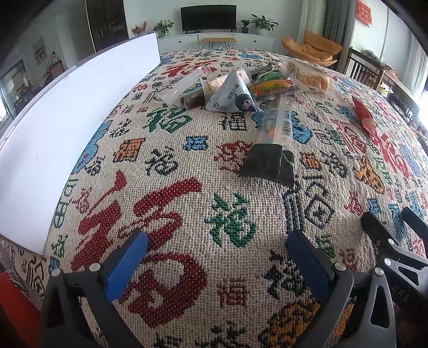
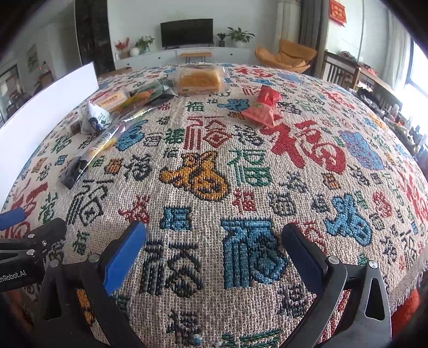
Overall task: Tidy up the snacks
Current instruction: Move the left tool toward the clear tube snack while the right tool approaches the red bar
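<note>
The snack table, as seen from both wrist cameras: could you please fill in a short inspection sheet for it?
Surface: tablecloth woven with coloured characters.
Job's things: long stick pack nearest; triangular pouch, bread pack in the far pile; red packet apart.
Clutter: white board along the left edge.
Grippers: left gripper and right gripper open, empty.
Cables: nothing seen.
Surroundings: television, plants, orange chair.
</note>
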`<state>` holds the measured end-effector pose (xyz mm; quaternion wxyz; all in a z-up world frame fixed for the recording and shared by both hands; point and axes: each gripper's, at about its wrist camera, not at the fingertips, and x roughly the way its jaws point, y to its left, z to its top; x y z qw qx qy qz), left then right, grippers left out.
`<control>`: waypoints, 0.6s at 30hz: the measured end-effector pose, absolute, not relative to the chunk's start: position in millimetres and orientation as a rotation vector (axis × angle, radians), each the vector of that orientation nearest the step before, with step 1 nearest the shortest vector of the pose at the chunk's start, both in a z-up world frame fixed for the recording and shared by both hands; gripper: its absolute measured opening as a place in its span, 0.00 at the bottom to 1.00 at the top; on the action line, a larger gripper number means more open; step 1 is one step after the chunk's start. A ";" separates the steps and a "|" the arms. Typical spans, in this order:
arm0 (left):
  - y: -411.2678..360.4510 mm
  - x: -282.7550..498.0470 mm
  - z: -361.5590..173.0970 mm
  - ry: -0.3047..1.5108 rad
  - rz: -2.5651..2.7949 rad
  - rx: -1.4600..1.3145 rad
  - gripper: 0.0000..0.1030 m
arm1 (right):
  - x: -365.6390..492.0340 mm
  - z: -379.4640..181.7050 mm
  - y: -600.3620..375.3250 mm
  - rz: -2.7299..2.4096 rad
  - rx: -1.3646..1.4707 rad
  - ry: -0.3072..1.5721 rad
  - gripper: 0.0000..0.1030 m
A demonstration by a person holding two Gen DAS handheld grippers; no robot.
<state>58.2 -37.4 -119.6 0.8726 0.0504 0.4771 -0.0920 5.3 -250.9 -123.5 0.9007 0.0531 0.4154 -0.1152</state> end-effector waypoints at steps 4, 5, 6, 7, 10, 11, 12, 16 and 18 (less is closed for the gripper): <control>-36.6 56.3 -119.2 1.012 -0.202 0.112 1.00 | 3.3 -125.1 -250.4 -0.238 0.107 0.843 1.00; -36.4 54.9 -119.0 1.015 -0.207 0.117 1.00 | 2.8 -125.3 -250.2 -0.238 0.107 0.842 1.00; -36.2 53.7 -118.8 1.015 -0.212 0.122 1.00 | 2.7 -125.6 -250.4 -0.237 0.107 0.839 1.00; -36.0 53.2 -118.7 1.017 -0.220 0.127 1.00 | 1.7 -125.6 -250.2 -0.236 0.107 0.836 1.00; -35.0 52.4 -118.1 1.029 -0.233 0.134 1.00 | 0.5 -126.3 -249.8 -0.230 0.105 0.824 1.00; -34.7 52.2 -117.8 1.032 -0.233 0.135 1.00 | 0.4 -126.5 -249.6 -0.232 0.106 0.827 1.00; -34.6 51.9 -117.6 1.036 -0.236 0.137 1.00 | 0.2 -126.7 -249.7 -0.232 0.107 0.830 1.00; -33.4 54.6 -116.8 1.058 -0.266 0.151 1.00 | 2.3 -125.0 -250.9 -0.211 0.106 0.869 1.00; -34.3 58.9 -116.0 1.095 -0.287 0.166 1.00 | 7.5 -123.0 -254.1 -0.167 0.095 0.924 1.00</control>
